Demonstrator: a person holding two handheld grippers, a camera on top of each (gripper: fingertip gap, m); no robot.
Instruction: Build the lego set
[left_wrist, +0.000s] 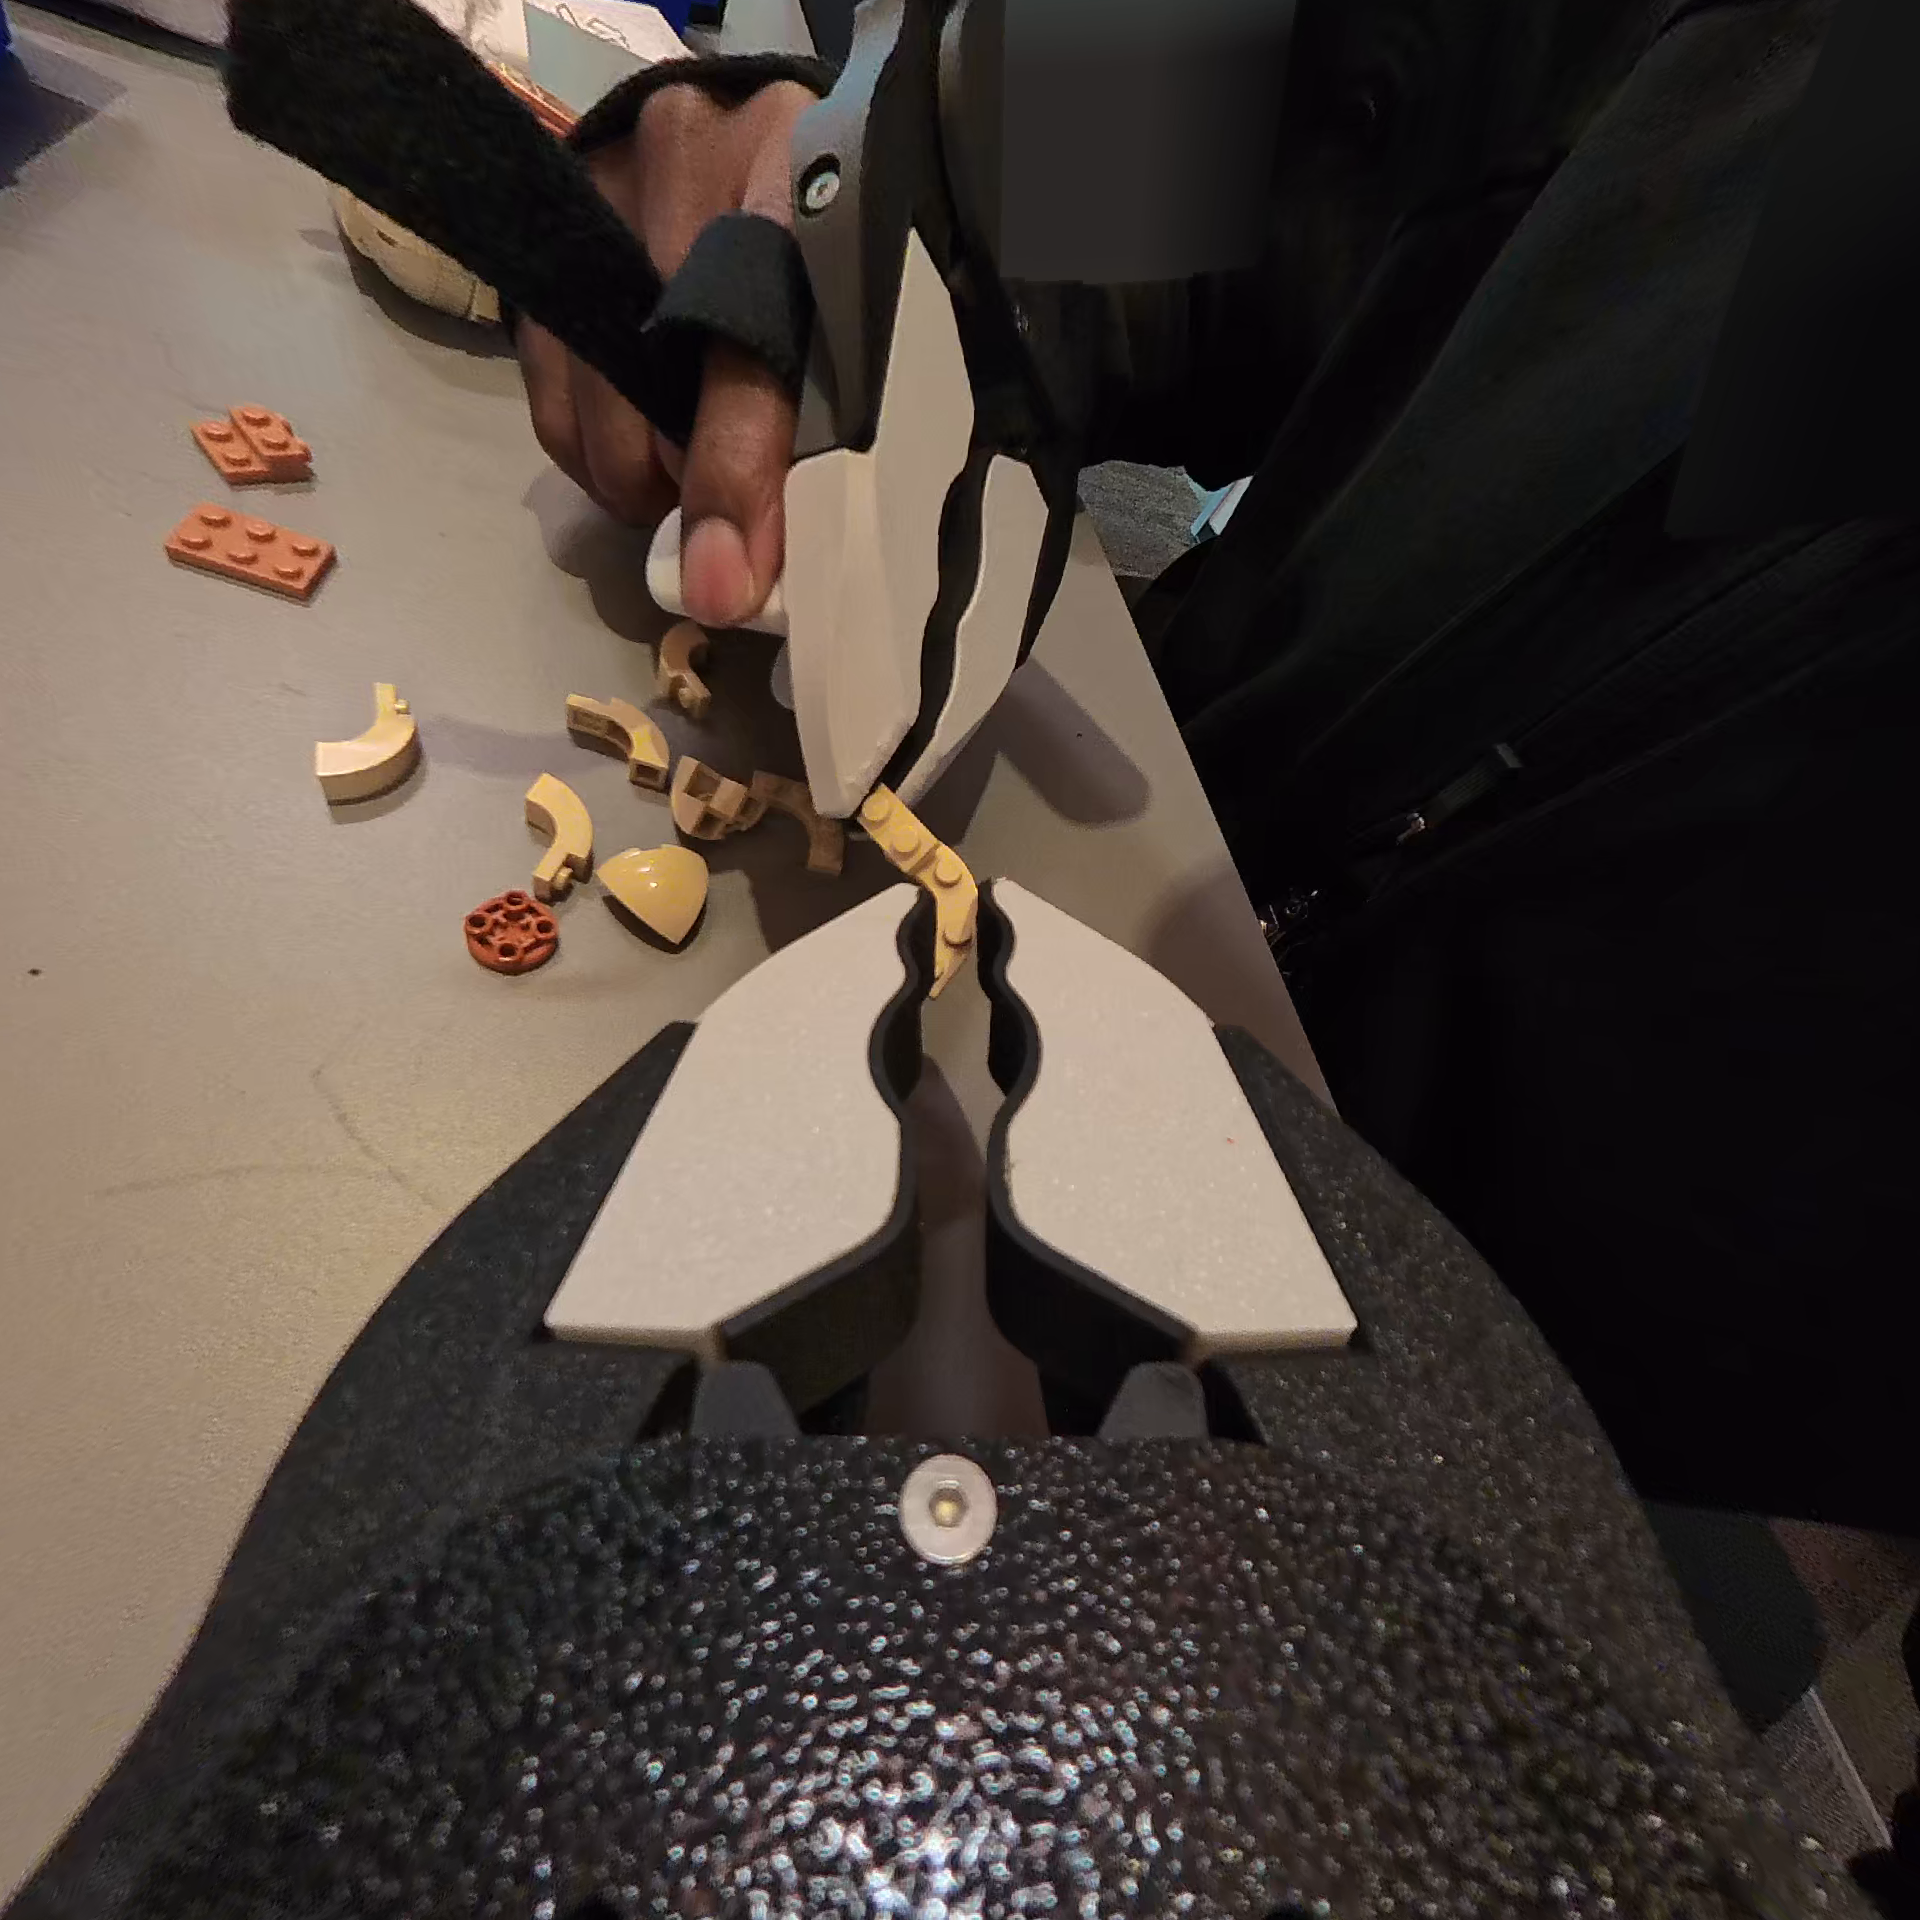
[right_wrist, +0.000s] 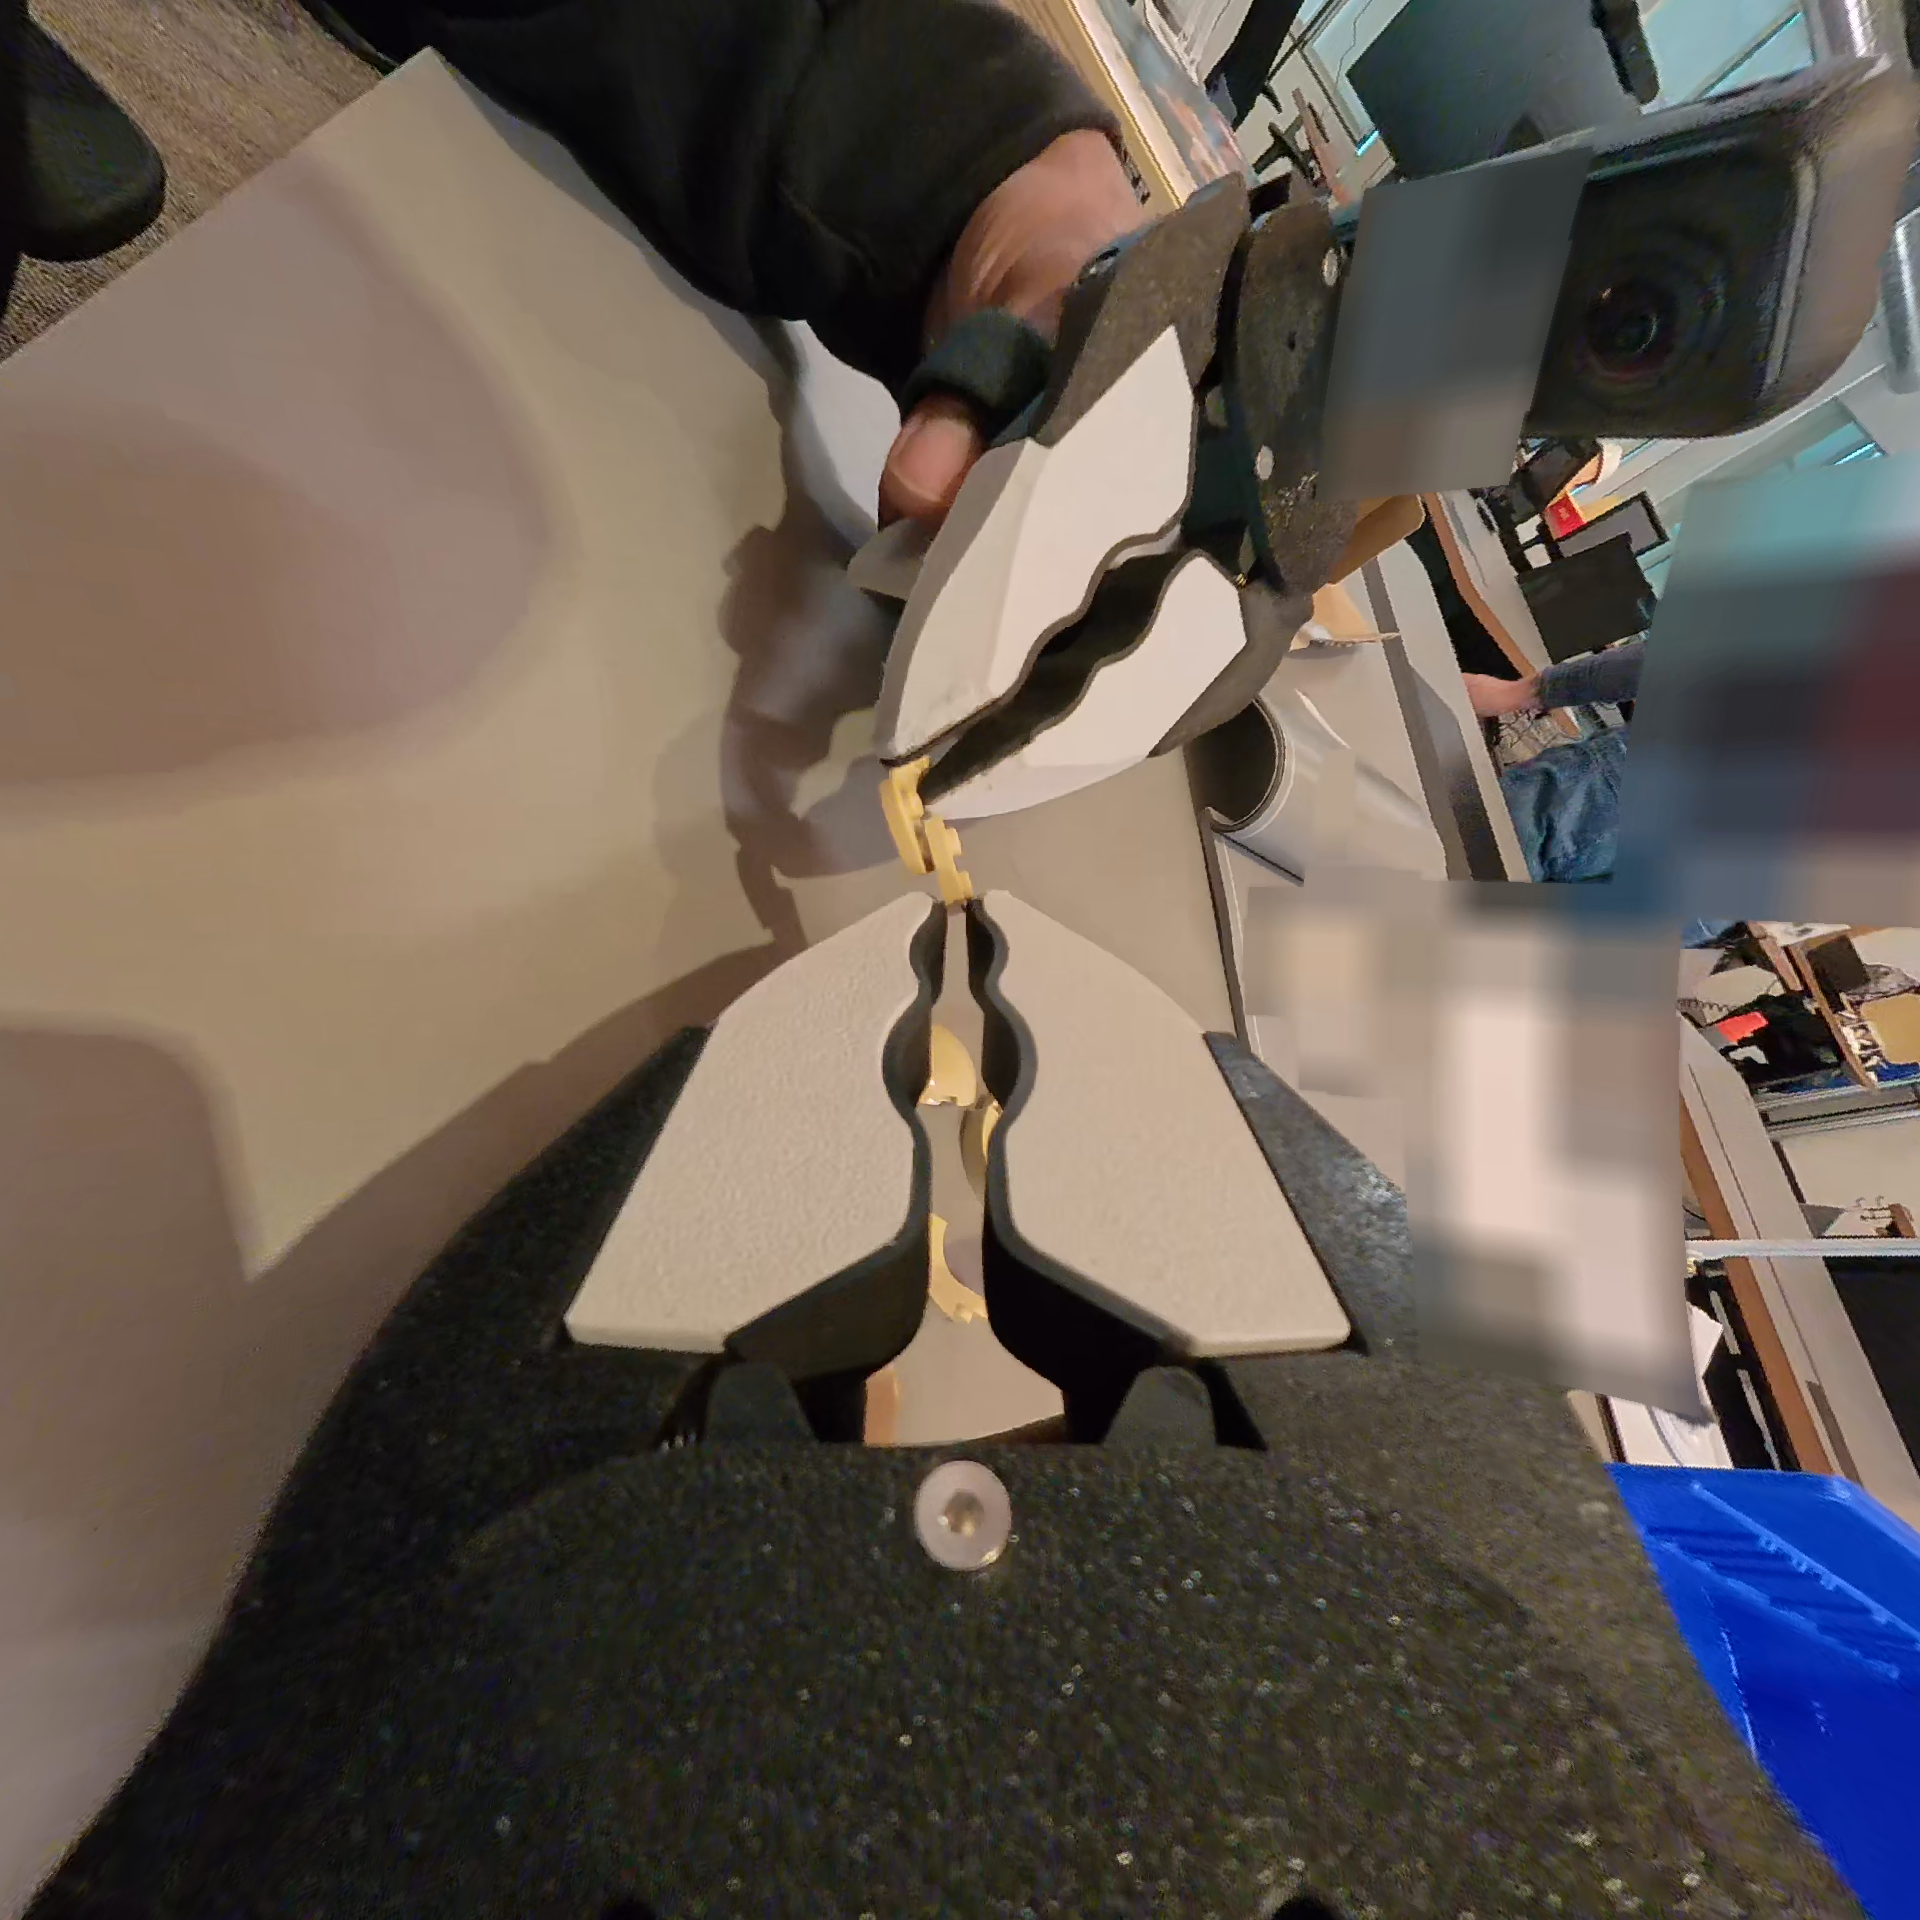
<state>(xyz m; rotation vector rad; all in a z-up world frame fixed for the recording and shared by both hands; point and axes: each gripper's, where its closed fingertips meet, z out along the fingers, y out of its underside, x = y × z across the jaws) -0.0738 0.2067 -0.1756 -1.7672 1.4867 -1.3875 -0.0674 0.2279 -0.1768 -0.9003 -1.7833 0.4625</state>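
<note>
Two small tan plates are joined end to end, held in the air above the grey table (left_wrist: 208, 1039) between the two grippers. My left gripper (left_wrist: 951, 904) is shut on the near tan plate (left_wrist: 951, 920). The right gripper (left_wrist: 871, 798) comes down from above and is shut on the far tan plate (left_wrist: 902, 831). In the right wrist view my right gripper (right_wrist: 951, 909) pinches its tan plate (right_wrist: 954, 881), and the left gripper (right_wrist: 914, 771) grips the other plate (right_wrist: 902, 802) from above.
Loose pieces lie on the table to the left: two orange plates (left_wrist: 251, 447) (left_wrist: 249, 551), several tan curved pieces (left_wrist: 369, 743), a tan dome (left_wrist: 655, 888) and a red-brown round piece (left_wrist: 509, 928). A partly built tan model (left_wrist: 416, 265) sits behind the hand. A blue bin (right_wrist: 1787, 1662) stands at the right. My left and right fingertips are right by each other.
</note>
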